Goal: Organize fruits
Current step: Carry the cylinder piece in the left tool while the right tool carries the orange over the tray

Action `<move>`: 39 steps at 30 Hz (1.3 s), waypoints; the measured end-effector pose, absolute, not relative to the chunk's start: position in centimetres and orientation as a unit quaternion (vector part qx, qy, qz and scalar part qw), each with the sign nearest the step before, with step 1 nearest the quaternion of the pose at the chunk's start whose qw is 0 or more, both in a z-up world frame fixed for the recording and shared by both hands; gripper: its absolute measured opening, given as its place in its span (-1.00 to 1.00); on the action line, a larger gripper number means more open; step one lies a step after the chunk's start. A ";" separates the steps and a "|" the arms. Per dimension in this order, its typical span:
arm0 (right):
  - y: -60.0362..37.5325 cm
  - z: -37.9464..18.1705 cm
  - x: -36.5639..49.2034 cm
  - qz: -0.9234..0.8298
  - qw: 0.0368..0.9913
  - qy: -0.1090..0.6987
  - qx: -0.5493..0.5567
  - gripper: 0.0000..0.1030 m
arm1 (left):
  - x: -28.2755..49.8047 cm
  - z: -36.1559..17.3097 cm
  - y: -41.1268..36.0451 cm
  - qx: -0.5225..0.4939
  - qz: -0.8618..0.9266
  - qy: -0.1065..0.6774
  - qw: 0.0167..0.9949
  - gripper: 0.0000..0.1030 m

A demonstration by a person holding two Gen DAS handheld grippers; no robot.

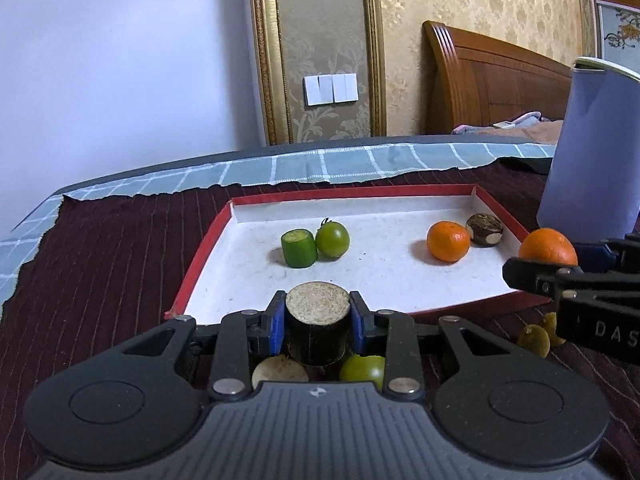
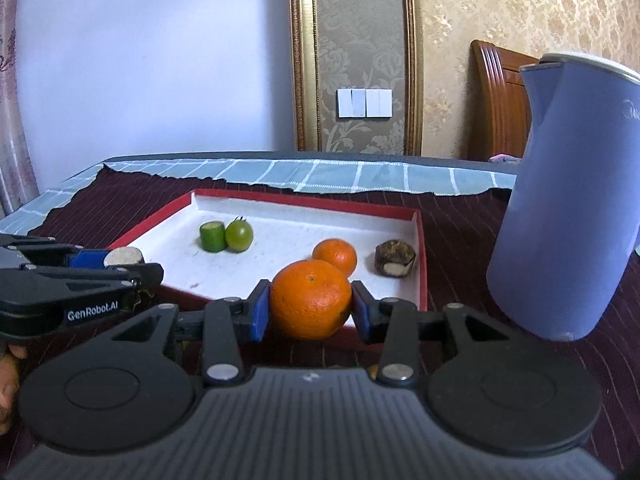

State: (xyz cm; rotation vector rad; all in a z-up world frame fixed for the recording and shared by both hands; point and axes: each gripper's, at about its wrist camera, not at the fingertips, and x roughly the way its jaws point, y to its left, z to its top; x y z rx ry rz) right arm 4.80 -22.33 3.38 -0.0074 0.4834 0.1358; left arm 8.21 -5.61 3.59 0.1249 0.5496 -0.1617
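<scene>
At tray's near edge – left gripper (image 1: 318,316) clamped on dark cane chunk (image 1: 318,322), right gripper (image 2: 310,306) clamped on orange (image 2: 310,300); round orange could roll against tray (image 2: 418,248) fruit – or off

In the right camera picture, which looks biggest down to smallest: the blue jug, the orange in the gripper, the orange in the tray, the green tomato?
1. Blue jug
2. Held orange, though it sits nearest the camera
3. Tray orange
4. Green tomato
</scene>
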 end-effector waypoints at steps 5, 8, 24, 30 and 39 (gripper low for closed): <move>-22.5 3.6 6.1 0.066 0.968 0.243 -0.001 -0.23 | 9.0 3.6 -5.8 0.061 -0.085 0.275 0.956 -0.39; -22.6 3.5 6.6 0.064 0.967 0.247 0.000 -0.23 | 9.4 3.5 -6.1 0.066 -0.084 0.276 0.955 -0.39; -22.9 3.5 8.5 0.060 0.965 0.256 0.000 -0.23 | 11.2 3.7 -6.9 0.078 -0.080 0.279 0.954 -0.39; -22.8 3.6 9.7 0.060 0.963 0.263 0.001 -0.23 | 12.4 4.0 -7.4 0.084 -0.077 0.280 0.953 -0.39; -22.6 3.7 11.5 0.056 0.961 0.270 -0.004 -0.23 | 14.9 3.8 -8.3 0.093 -0.070 0.288 0.951 -0.39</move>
